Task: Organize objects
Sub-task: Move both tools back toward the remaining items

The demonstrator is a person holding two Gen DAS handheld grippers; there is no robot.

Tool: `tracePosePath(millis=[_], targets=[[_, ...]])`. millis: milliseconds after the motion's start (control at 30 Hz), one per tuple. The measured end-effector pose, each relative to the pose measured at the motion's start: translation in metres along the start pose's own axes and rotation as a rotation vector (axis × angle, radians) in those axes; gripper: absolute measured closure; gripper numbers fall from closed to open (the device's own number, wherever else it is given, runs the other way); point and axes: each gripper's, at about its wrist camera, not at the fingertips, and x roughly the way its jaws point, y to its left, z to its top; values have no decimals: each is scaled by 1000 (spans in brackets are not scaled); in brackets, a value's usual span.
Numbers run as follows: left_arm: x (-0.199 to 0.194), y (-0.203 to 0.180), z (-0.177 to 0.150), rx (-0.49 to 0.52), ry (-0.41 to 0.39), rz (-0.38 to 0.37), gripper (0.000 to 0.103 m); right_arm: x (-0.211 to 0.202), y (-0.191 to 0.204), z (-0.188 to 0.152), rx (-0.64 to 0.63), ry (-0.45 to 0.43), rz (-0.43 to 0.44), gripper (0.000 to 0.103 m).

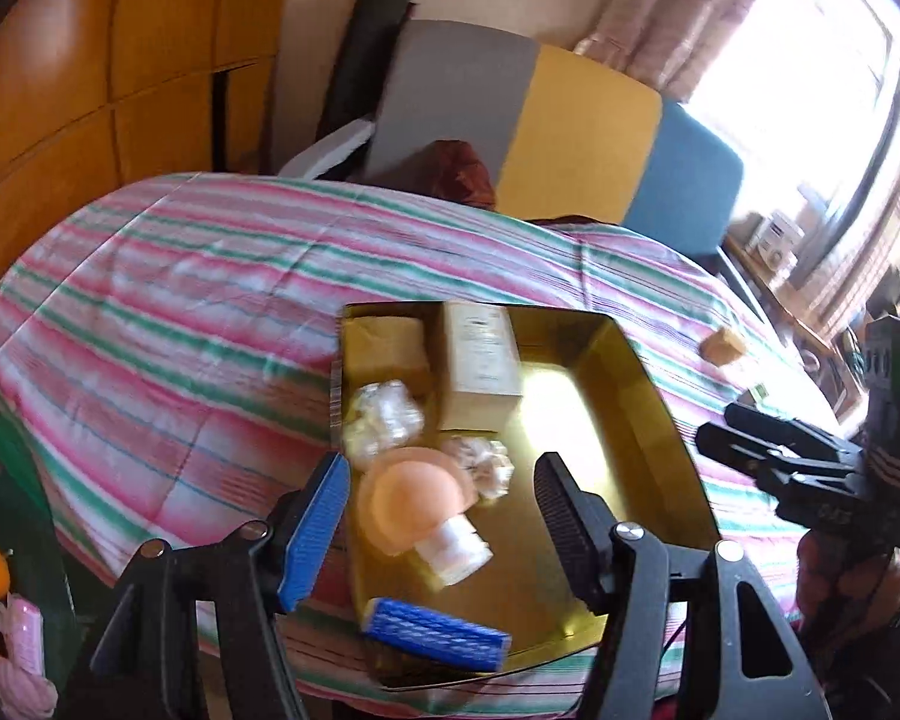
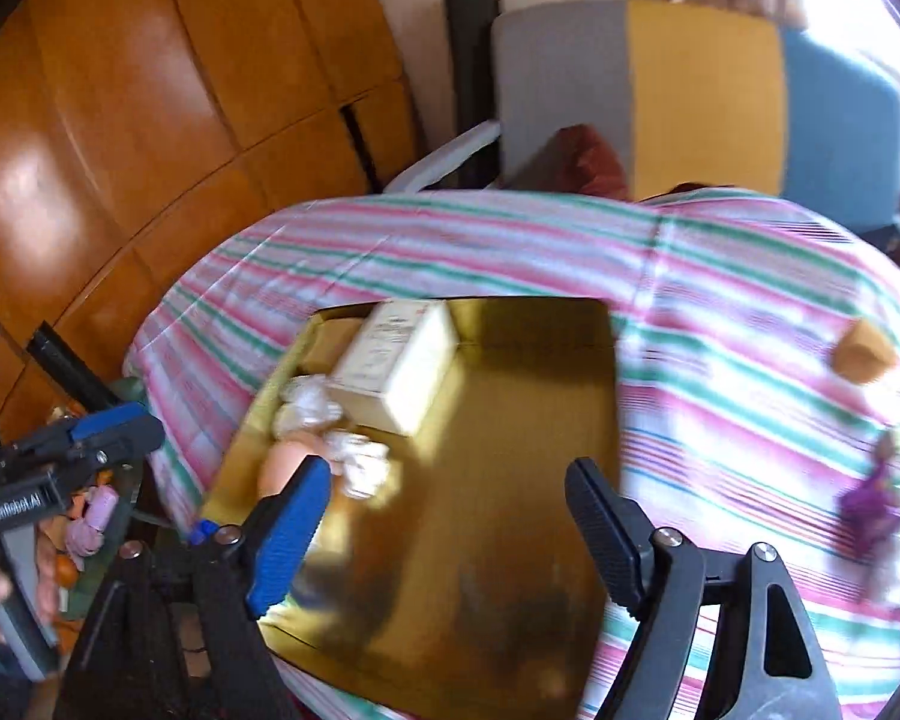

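the left gripper (image 1: 444, 495) hangs over the near end of a gold tray (image 1: 648, 372) that sits on a striped cloth (image 1: 180, 312), its jaws spread with nothing between them. just below and ahead of it in the tray lie an orange-capped white bottle (image 1: 426, 516), two crumpled white wads (image 1: 384, 420), a cream box (image 1: 480, 366) and a tan box (image 1: 387, 348); a blue ribbed block (image 1: 435, 636) rests at the tray's near edge. the right gripper (image 2: 450, 510) is over the tray's bare right half, jaws apart and empty. a small tan cube (image 2: 864, 351) lies on the cloth, well off to its right, beside what may be a purple toy (image 2: 873, 501), too blurred to tell.
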Motion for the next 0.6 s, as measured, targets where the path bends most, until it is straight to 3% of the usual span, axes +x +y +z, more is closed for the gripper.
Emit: tracePosePath(millis=[600], targets=[[38, -161, 23, 340, 71, -118, 39, -136, -240, -69, 399, -112, -428, 16]])
